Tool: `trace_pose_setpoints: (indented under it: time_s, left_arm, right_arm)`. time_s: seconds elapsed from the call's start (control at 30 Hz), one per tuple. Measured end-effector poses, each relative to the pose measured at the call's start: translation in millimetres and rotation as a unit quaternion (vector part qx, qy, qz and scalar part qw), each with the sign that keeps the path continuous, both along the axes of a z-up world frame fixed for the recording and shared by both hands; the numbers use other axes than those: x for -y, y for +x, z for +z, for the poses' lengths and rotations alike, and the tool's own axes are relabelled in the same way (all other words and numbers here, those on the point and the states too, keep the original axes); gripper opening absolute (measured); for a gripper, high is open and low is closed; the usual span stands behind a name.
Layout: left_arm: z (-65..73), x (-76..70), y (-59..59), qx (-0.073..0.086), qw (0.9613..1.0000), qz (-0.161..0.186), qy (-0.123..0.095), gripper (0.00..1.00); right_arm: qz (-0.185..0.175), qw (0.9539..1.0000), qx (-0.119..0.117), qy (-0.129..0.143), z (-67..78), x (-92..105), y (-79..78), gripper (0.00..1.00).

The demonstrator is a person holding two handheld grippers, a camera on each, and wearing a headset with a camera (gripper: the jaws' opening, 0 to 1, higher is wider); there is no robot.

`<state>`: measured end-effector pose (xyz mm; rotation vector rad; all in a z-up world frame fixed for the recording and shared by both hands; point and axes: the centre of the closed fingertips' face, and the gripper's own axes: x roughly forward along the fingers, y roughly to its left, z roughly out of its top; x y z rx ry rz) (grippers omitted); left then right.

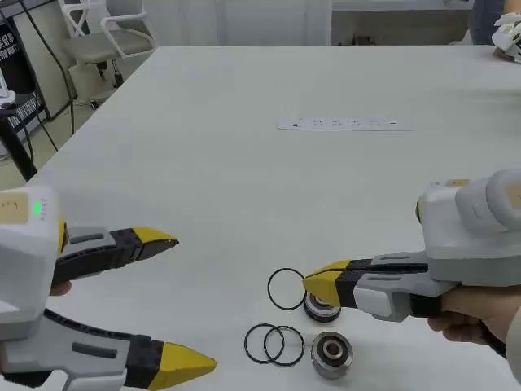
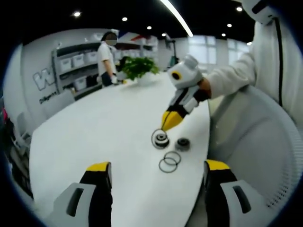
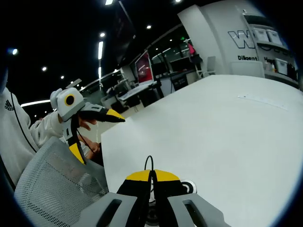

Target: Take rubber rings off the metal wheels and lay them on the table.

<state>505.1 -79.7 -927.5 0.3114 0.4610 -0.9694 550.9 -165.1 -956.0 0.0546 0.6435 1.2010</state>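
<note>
I judge the main risk to be the thin ring [image 1: 285,288] slipping from my pinch, or dragging its metal wheel [image 1: 321,307] along, since nothing steadies that wheel. It could knock the two freed rubber rings [image 1: 274,344] lying nearest me on the table [image 1: 244,179], beside the other wheel [image 1: 331,350]. My left tool [image 1: 189,301] hangs wide open, touching nothing. Farther off, my right tool [image 1: 313,285] is clenched on the ring.

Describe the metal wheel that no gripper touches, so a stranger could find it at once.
Start at the white table and follow the right gripper to its yellow tip near the front edge. The tip, pinching a ring, covers one wheel; yours is the free wheel nearer the person, right of two overlapping rings, hub showing.
</note>
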Motion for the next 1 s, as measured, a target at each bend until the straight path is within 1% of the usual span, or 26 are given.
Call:
trace_pose_setpoints:
  time_s: [0.1, 0.17, 0.23, 0.3, 0.43, 0.5, 0.7, 0.73, 0.77, 0.83, 0.9, 1.0]
  left_arm:
    - [-5.4, -5.5, -4.3, -0.005, 0.9999, 0.011, 0.0, 0.81]
    - [-8.4, -9.7, -6.1, -0.01, 0.9997, 0.024, -0.001, 0.8]
    - [-11.6, -15.2, -11.6, -0.016, 0.9994, 0.032, -0.006, 0.79]
    - [-14.7, -20.8, -13.9, -0.023, 0.9986, 0.046, -0.008, 0.79]
    - [-15.9, -27.0, -18.1, -0.025, 0.9978, 0.06, -0.01, 0.79]
    - [-15.8, -28.6, -19.5, -0.028, 0.9971, 0.069, -0.016, 0.79]
    - [-18.5, -30.1, -22.3, -0.031, 0.9961, 0.08, -0.02, 0.79]
    - [-19.2, -30.3, -22.8, -0.031, 0.996, 0.081, -0.02, 0.79]
    - [-19.8, -31.0, -22.8, -0.031, 0.9959, 0.083, -0.018, 0.79]
    - [-21.4, -35.3, -20.9, -0.029, 0.9955, 0.09, -0.011, 0.79]
    - [-20.8, -38.3, -19.2, -0.028, 0.995, 0.096, -0.011, 0.79]
    - [-18.4, -40.6, -17.6, -0.024, 0.9946, 0.101, -0.012, 0.79]
  right_arm:
    - [0.006, 0.9998, -0.017, 0.001, -5.4, -4.6, -6.2, 0.0]
    - [0.01, 0.9997, -0.021, -0.002, -8.3, -6.6, -9.1, 0.0]
    - [0.014, 0.9995, -0.028, -0.005, -11.8, -8.5, -12.8, 0.0]
    - [0.016, 0.9992, -0.035, -0.008, -15.2, -11.2, -17.4, 0.0]
    - [0.028, 0.9984, -0.047, -0.016, -23.7, -16.6, -26.3, 0.0]
    - [0.033, 0.9981, -0.048, -0.02, -27.1, -18.5, -29.3, 0.0]
    - [0.026, 0.9975, -0.051, -0.041, -37.9, -15.6, -28.6, 0.0]
    - [0.023, 0.9967, -0.054, -0.055, -42.6, -12.7, -28.2, 0.0]
    - [0.023, 0.9968, -0.053, -0.055, -43.2, -12.8, -28.2, 0.0]
    - [0.023, 0.9965, -0.062, -0.052, -43.7, -12.9, -30.0, 0.0]
    - [0.024, 0.9963, -0.061, -0.055, -45.2, -13.2, -29.9, 0.0]
    - [0.025, 0.9961, -0.048, -0.069, -48.9, -12.4, -28.5, 0.0]
